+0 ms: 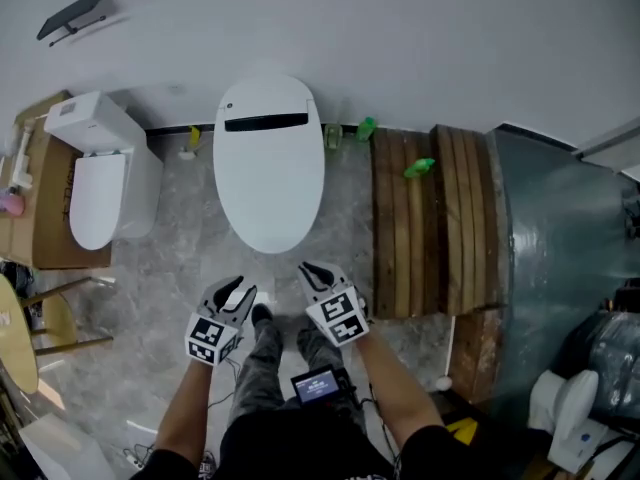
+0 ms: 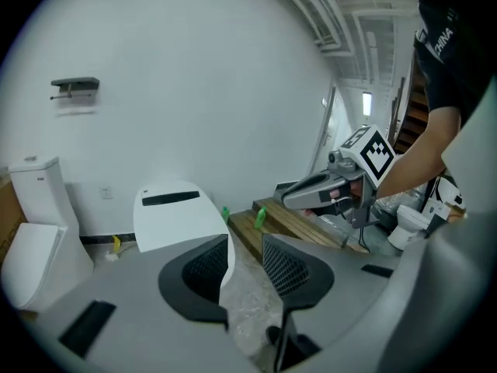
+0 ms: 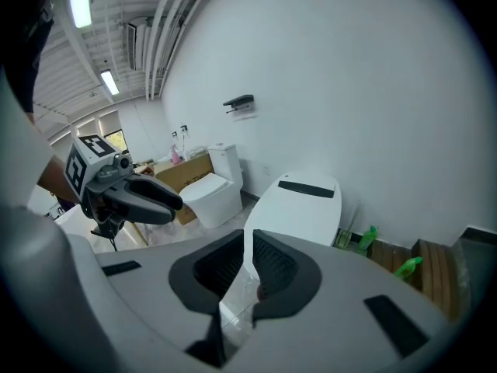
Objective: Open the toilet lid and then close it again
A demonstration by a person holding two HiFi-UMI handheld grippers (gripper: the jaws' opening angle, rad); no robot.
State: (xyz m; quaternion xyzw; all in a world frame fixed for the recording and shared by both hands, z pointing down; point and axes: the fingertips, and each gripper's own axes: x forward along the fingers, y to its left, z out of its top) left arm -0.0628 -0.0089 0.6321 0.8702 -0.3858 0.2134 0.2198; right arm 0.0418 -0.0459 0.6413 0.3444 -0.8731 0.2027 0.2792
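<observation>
Left gripper [image 1: 233, 290] and right gripper [image 1: 314, 272] held low, just short of the shut toilet lid [image 1: 268, 163]

Nearest the camera, the left gripper's jaws are seen parted with nothing between them; the right gripper's are pressed together, also empty. Beyond both, the lid is laid flat on the bowl, its long axis running straight away from the grippers to the hinge end at the floor's wall edge. Its front rim is judged slightly nearer the right gripper. That spacing is given by the head view alone; the left jaws' gap is made plain only in the left gripper view.
</observation>
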